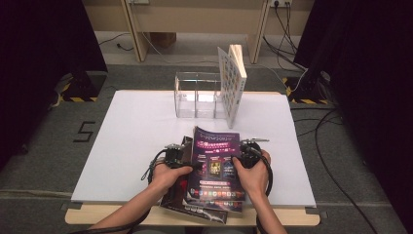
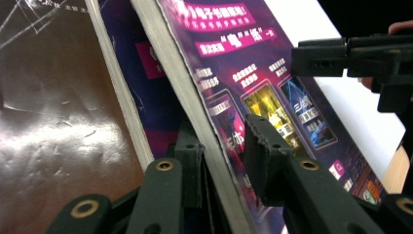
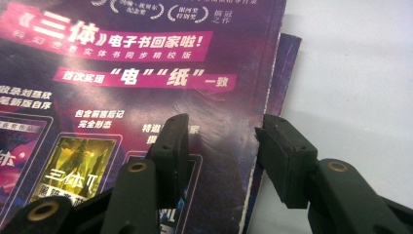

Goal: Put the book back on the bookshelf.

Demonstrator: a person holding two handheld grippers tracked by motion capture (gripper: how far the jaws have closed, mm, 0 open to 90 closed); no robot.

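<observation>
A purple magazine [image 1: 214,161] tops a small stack at the table's front centre. My left gripper [image 1: 194,165] is at its left edge, and in the left gripper view the jaws [image 2: 221,146] are shut on that raised edge [image 2: 195,97], one pad beneath and one on the cover. My right gripper [image 1: 237,160] is at the magazine's right edge. In the right gripper view its jaws [image 3: 221,141] stand open, one over the cover [image 3: 122,73] and one just past the edge. A second purple magazine [image 3: 285,63] and a dark brown one [image 2: 44,122] lie underneath.
A clear acrylic organiser [image 1: 197,95] stands at the back of the white table top [image 1: 136,131], with a book [image 1: 233,83] upright against its right end. The stack overhangs the table's front edge [image 1: 97,214]. Cables [image 1: 336,180] lie on the floor to the right.
</observation>
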